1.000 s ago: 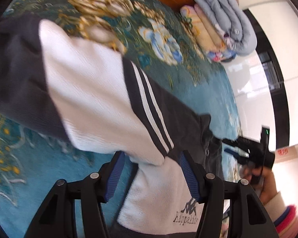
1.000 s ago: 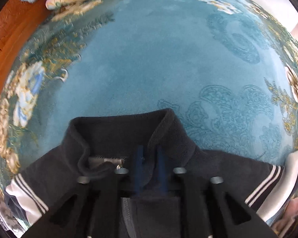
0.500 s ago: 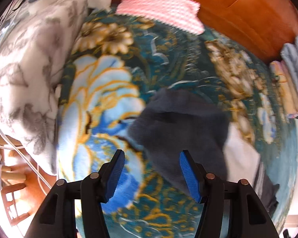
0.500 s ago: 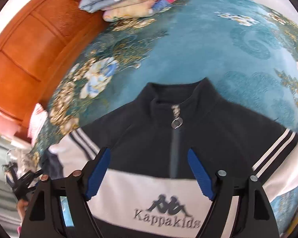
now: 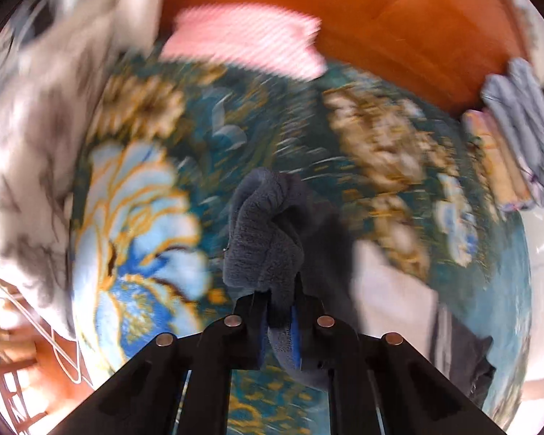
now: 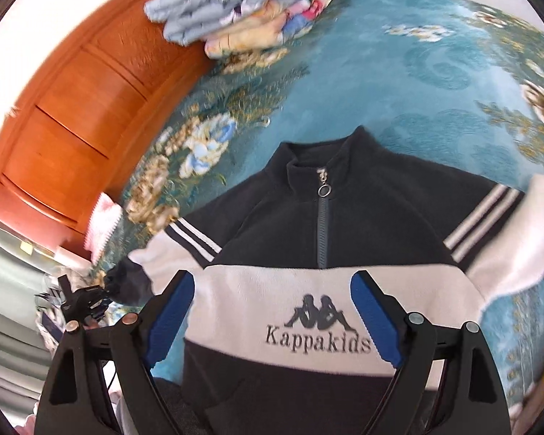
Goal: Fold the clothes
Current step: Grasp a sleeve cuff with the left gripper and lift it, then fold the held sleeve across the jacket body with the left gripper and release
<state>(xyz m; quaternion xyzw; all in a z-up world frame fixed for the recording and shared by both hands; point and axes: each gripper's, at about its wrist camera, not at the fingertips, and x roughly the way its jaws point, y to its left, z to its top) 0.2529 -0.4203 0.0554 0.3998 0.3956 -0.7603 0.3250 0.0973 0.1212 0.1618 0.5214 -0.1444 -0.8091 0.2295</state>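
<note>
The jacket [image 6: 308, 253] lies face up on the bed [image 6: 417, 72], collar away from the right gripper [image 6: 272, 311], zip closed, both sleeves spread outward. The left gripper [image 5: 279, 311] is clenching on the dark cuff [image 5: 261, 239] of the left sleeve, with fleece bunched between its fingers. The right gripper is spreading its fingers above the white chest panel, with nothing between them.

Risks from here:
- The cuff is gathered in a thick wad. If the grip sits only on the outer pile, the fabric may slip out when the sleeve is carried across.
- Pulling the sleeve with the body unpinned could drag the whole jacket and skew it on the bed.
- The sleeve could land twisted, since the cuff is already crumpled.

Legible writing: "Kappakids" [image 6: 317, 339] in dark letters on the white panel, below a logo of two seated figures back to back. No other text is readable.
</note>
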